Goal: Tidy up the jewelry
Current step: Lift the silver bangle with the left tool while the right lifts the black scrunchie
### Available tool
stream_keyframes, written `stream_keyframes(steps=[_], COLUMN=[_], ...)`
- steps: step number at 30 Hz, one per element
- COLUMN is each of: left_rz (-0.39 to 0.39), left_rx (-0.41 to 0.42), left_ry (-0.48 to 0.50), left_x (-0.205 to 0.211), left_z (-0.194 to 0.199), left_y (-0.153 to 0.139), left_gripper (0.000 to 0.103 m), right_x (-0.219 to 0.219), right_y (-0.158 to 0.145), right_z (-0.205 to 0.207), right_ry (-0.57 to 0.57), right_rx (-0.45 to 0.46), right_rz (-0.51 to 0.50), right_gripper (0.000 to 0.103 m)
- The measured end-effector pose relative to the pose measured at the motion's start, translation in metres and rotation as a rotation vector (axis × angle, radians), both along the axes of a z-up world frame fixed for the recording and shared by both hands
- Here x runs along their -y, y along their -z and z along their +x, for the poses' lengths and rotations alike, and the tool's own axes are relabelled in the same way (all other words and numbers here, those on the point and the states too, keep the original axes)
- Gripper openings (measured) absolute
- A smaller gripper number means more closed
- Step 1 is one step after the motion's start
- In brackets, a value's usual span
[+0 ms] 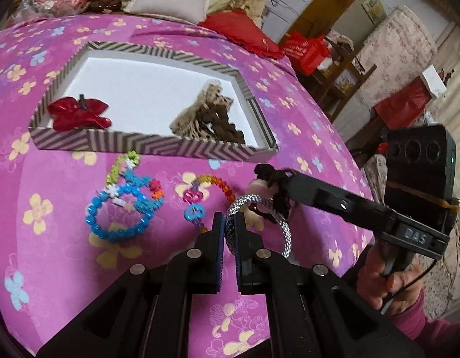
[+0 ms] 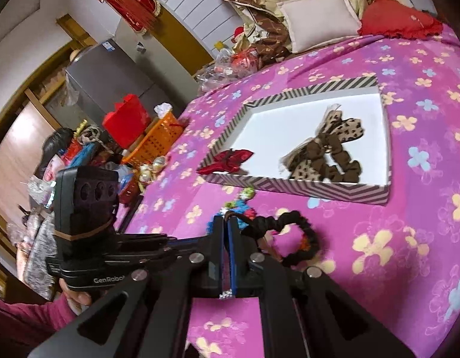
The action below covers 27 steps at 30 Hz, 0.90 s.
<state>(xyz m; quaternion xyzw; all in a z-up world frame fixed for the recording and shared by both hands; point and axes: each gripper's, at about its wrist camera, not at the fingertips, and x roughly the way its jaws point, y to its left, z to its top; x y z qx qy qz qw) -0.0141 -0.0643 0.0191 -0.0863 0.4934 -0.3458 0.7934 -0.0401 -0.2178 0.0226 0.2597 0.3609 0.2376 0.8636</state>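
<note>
The left gripper (image 1: 229, 223) pinches a silver-white woven rope bangle (image 1: 285, 232); the right gripper (image 2: 227, 232) clamps a dark brown ruffled fabric scrunchie (image 2: 301, 235), partly hidden behind its fingers. Left of the left jaws lie a blue beaded bracelet (image 1: 119, 217) and a rainbow one (image 1: 212, 185). Beyond, a chevron-striped box (image 1: 152, 144) holds a red satin bow (image 1: 79, 115) and leopard-print scrunchies (image 1: 206, 113), on the pink flowered bedspread (image 1: 51, 253)

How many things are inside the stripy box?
2: a red bow in the near left corner of the box, and a leopard-print and brown bow on the right. Smaller things may hide underneath.
</note>
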Motion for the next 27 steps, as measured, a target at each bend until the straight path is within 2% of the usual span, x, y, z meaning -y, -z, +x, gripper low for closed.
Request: stream_keyframes(steps=[4, 11, 17, 27], left_rz=[0.003, -0.002, -0.011, -0.011], left_rx=[0.022, 0.052, 0.066, 0.087], left_ry=[-0.064, -0.118, -0.124, -0.155], left_x=[-0.013, -0.030, -0.035, -0.044], left_z=[0.006, 0.010, 0.009, 0.011], left_y=[-0.009, -0.021, -0.029, -0.040], left_gripper=[0.000, 0.000, 0.000, 0.000], right_x=[-0.003, -0.002, -0.002, -0.004], right_y=[-0.010, -0.020, -0.029, -0.042], right_z=[-0.001, 0.003, 0.005, 0.013], right_ry=[-0.007, -0.007, -0.017, -0.011], right_rx=[0.024, 0.045, 0.067, 0.087], right_rz=[-0.007, 0.006, 0.042, 0.002], right_gripper=[0.003, 0.003, 0.003, 0.003])
